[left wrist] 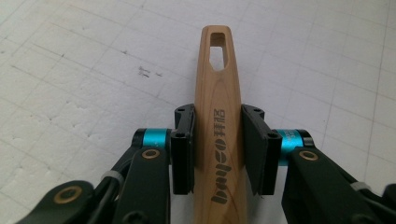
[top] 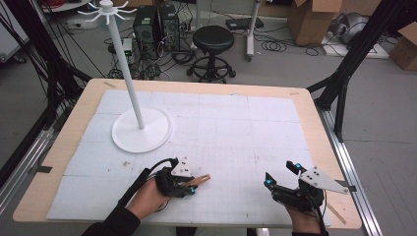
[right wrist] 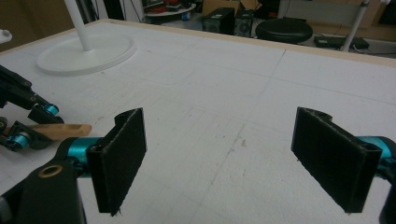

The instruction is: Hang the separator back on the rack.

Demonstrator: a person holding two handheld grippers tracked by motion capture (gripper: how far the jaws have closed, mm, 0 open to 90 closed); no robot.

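Left gripper (left wrist: 217,140) low near table's front left, jaws clamped on wooden handle (left wrist: 219,121); pads press both sides, slotted end sticks out past jaws, over white mat (top: 236,128). Right gripper (right wrist: 233,158) jaws spread wide, nothing between, hovers over mat at front right. White stand (top: 140,128) well apart, far left.

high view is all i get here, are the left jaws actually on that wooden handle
Observer: Yes, in the left gripper view both pads of the left gripper press the sides of the wooden handle.
Operator: anything at its far end
Observer: A slot-shaped hanging hole is cut through the tip, and dark lettering is printed along the handle.
Operator: and the right one
Observer: The right gripper has its jaws wide apart with nothing between them, above the white mat.
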